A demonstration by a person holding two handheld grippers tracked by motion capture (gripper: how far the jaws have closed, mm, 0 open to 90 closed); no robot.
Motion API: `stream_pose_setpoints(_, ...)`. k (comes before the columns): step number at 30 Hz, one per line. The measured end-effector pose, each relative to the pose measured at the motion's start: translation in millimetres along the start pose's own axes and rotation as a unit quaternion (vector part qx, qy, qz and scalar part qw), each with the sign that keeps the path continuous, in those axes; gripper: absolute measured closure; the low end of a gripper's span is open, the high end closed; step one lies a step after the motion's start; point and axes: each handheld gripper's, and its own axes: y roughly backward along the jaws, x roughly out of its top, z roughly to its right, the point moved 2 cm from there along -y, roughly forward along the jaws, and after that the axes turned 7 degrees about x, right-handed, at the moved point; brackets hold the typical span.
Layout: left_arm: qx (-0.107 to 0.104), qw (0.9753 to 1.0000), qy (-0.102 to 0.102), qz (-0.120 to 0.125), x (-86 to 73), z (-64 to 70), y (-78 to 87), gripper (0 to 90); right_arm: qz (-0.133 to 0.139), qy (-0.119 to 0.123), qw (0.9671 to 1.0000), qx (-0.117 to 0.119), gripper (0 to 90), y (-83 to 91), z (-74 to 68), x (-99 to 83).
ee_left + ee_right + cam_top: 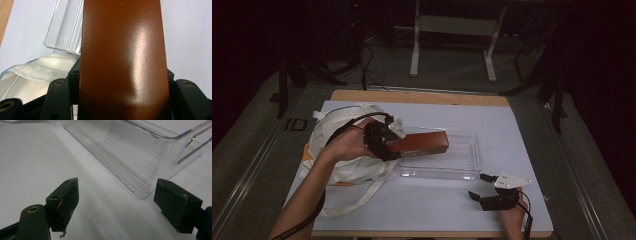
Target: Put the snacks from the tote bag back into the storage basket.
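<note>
Two hand-held grippers over our tabletop (512, 125).
Our left hand-held gripper (384, 142) clamps a brown box (419, 143) above the clear tray (472, 150); our right hand-held gripper (479, 186) gapes wide.

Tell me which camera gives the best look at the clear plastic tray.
The high view: the whole clear tray lies there on the white sheet, with the brown box over its left end. The right gripper view gives one near corner close up; the left gripper view gives a corner beside the box.

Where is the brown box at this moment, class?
In the high view the brown box sits left of centre, clamped in the left gripper, its far end over the clear tray, beside the white bag.
</note>
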Motion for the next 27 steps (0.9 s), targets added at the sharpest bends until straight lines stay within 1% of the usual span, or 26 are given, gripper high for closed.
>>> stream_pose_setpoints(5,-0.006,0.9999,-0.016,-0.003,3.7,2.0,-2.4,43.9,0.000,0.000,1.0000,0.000,20.1,0.0,-0.1,0.0)
stream_pose_setpoints(11,-0.008,0.9997,-0.021,-0.003,8.8,0.6,-4.6,43.9,0.000,0.000,1.0000,0.000,20.1,0.0,-0.1,0.0)
stream_pose_setpoints(17,-0.008,0.9991,-0.041,-0.004,14.1,-0.4,-7.2,43.9,0.000,0.000,1.0000,0.001,20.1,0.0,-0.1,0.0)
stream_pose_setpoints(24,-0.012,0.9989,-0.046,0.003,18.2,-3.0,-12.5,43.9,0.000,-0.001,1.0000,0.000,20.1,0.0,-0.3,0.0)
stream_pose_setpoints(27,-0.012,0.9988,-0.047,0.001,20.4,-3.9,-14.2,43.9,-0.001,0.000,1.0000,0.000,20.1,0.0,-0.3,-0.1)
